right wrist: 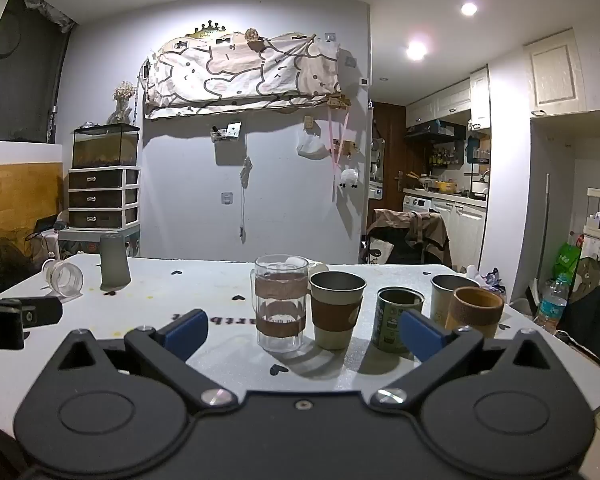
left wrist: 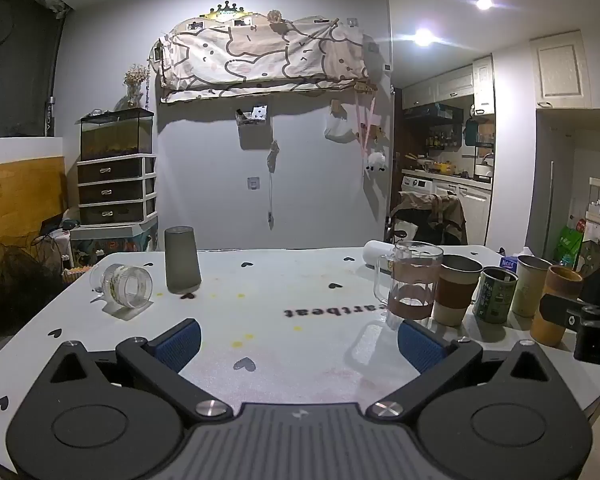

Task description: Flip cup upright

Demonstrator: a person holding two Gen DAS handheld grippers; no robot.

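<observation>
Glass cup [left wrist: 126, 285] lies on its side at the far left of the worktop [left wrist: 284, 364], mouth toward the camera, just beside an inverted grey tumbler [left wrist: 182, 260]. Upright cups cluster well apart on the right, led by a glass mug [right wrist: 279, 304]. Left gripper [left wrist: 298, 344] and right gripper [right wrist: 302, 334] both hang wide open, holding nothing. Being round and smooth, the cup may roll or slip from a shallow pinch, and could knock the tumbler.
</observation>
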